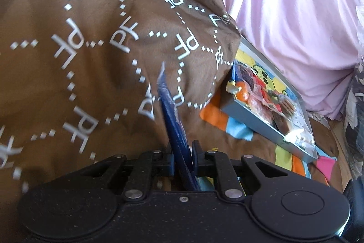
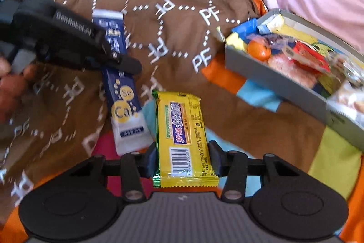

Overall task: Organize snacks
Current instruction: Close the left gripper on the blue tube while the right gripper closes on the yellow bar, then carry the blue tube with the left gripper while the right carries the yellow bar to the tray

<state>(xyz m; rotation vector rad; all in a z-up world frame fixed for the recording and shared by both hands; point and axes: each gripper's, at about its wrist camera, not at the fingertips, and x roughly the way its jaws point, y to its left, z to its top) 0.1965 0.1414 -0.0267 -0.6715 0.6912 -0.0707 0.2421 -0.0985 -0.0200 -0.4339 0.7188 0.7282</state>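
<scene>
Right gripper [image 2: 183, 157] clamps a yellow snack bar [image 2: 183, 136]. Left gripper [image 2: 109, 54] pinches a blue sachet [image 2: 121, 92] above the brown printed cloth [image 2: 173, 15]. Grey tray [image 2: 273, 81] of snacks at right.

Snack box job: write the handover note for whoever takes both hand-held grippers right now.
Left hand-held gripper: shut on the blue packet, held edge-on over the brown cloth.
Right hand-held gripper: shut on the yellow bar.
The grey box sits to the right on the patchwork cover, already holding an orange and several wrapped snacks.
Left to do: place both held snacks in the box. No other loose snacks are visible.
</scene>
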